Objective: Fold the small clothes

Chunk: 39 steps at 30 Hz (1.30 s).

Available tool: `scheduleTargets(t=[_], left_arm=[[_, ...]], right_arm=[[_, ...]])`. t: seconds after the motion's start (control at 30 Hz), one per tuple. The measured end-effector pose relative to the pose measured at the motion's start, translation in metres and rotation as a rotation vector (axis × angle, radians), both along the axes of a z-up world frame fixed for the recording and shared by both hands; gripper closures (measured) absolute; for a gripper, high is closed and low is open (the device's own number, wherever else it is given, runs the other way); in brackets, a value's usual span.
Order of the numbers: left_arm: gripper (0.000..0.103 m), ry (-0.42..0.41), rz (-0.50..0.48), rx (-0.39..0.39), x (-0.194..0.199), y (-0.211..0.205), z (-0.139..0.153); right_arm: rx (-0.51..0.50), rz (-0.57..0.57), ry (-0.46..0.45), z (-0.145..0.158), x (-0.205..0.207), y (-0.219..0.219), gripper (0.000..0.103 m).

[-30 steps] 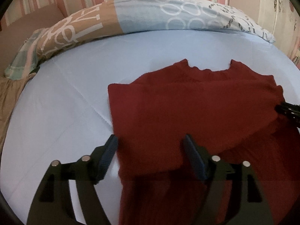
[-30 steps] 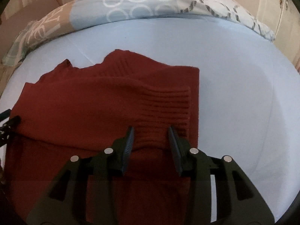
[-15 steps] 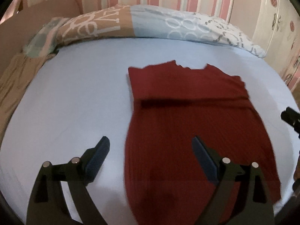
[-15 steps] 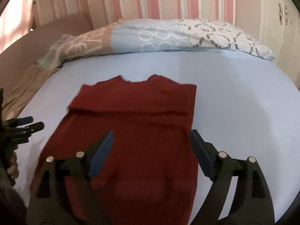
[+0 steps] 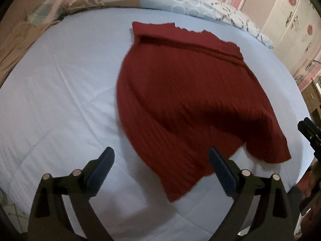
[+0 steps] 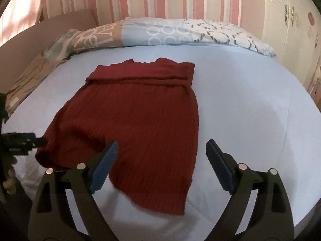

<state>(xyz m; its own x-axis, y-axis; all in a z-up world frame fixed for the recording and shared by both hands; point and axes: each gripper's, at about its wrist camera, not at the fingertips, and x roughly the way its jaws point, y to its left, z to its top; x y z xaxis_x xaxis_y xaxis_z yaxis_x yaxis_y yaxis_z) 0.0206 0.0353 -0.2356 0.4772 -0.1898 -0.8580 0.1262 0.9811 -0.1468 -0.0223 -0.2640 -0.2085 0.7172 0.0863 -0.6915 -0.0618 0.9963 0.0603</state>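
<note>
Here the red sweater point(image 6: 140, 116) lies on the pale blue bed point(image 6: 250, 104), sleeves folded across its top, hem toward the cameras and rumpled at its left corner. Bare sheet surrounds it, widest on the right. Both the left gripper point(image 5: 160, 164) and right gripper point(image 6: 161, 156) hover above the hem, jaws spread wide, holding nothing. A patterned pillow point(image 6: 180, 32) lines the far edge.

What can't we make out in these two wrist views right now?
- Red sweater: sleeves folded in at the top; how they lie underneath is hidden in both views.
- Near hem: blurred in the left wrist view, and its left corner is rumpled.
- Left hand-held gripper: the right wrist view shows only its dark tip at the frame edge.
- Right hand-held gripper: cut off by the frame edge in the left wrist view.
</note>
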Motion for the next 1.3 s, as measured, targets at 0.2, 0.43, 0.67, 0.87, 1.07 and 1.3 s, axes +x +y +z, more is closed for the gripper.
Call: scheduleTargets(t=[0.2,0.43,0.67,0.87,1.07,1.3], left_arm=[[0.025,0.047,-0.064,0.023,-0.001,-0.024,-0.013],[0.074,0.085,-0.094,0.012,0.002,-0.032,-0.022],[0.081,0.052,-0.091,-0.021,-0.001,-0.018,-0.019],[0.081,0.026,-0.080,-0.070,-0.006,0.000,-0.013],[0.081,0.007,-0.069,-0.090,-0.012,0.012,-0.005],[0.081,-0.046,-0.090,-0.141,-0.028,0.032,0.008]], right_arm=[[-0.028,0.000,-0.004,-0.002,-0.011,-0.001,0.014],[-0.039,-0.026,0.029,-0.009,-0.010,-0.009,0.014],[-0.037,-0.042,0.112,-0.033,-0.020,-0.023,0.014],[0.051,-0.026,0.203,-0.056,-0.022,-0.027,0.014],[0.164,-0.013,0.273,-0.072,-0.009,-0.028,0.081],[0.200,0.005,0.139,-0.030,-0.036,-0.047,0.087]])
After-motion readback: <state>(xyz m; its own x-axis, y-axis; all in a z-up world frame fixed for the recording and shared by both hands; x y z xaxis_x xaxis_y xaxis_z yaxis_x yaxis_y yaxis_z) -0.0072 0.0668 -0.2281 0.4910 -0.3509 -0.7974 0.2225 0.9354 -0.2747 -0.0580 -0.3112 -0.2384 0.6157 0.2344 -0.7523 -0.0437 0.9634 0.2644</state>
